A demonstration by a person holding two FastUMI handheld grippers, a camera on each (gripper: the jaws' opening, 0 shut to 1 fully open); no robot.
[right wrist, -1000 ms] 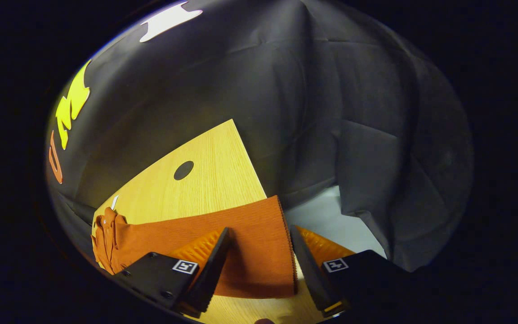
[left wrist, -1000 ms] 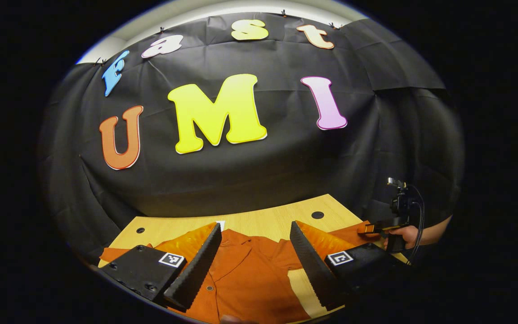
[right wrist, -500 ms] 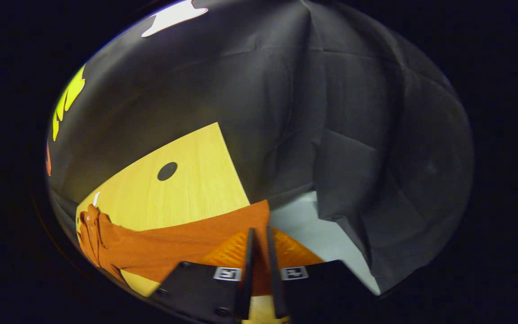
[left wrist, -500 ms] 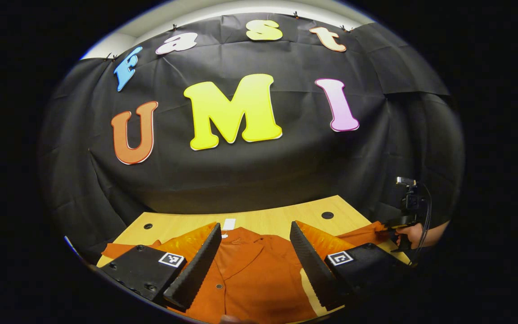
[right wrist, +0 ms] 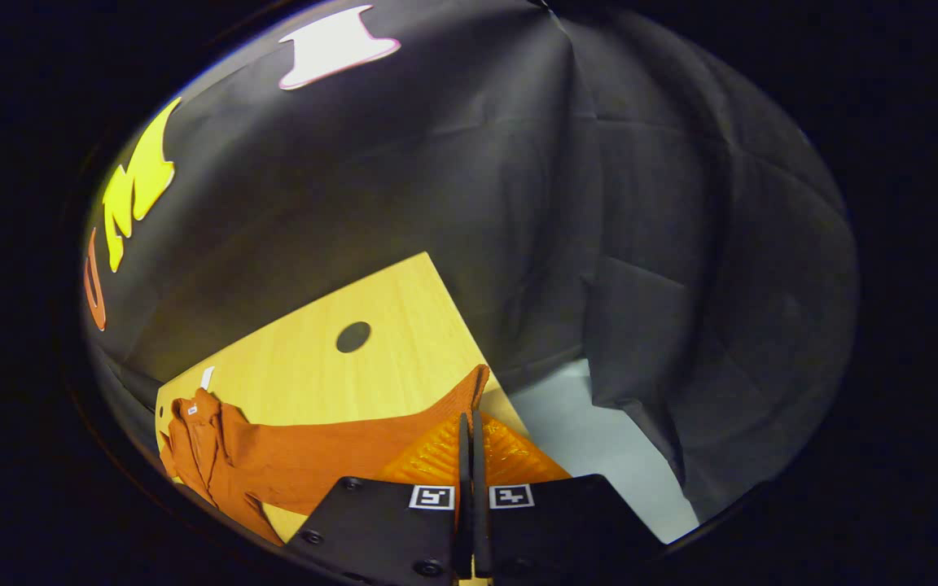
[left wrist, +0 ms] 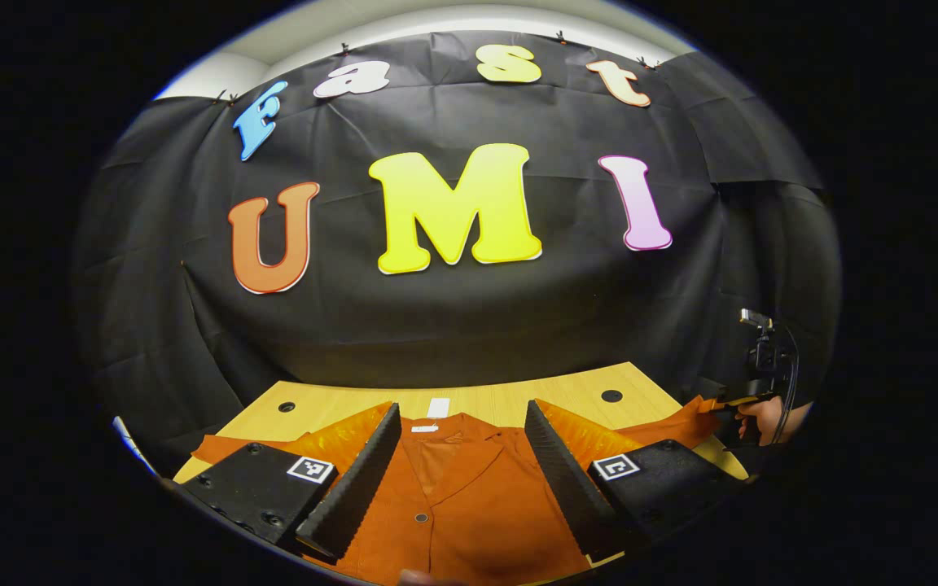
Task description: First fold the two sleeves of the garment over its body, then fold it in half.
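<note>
Orange sleeve [right wrist: 339,464] clenched in right claw [right wrist: 470,456] | left claw [left wrist: 461,464] released above garment [left wrist: 469,513]

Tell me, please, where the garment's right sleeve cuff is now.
In the right gripper view, the sleeve cuff is pinched in the right gripper, lifted near the table corner.
</note>
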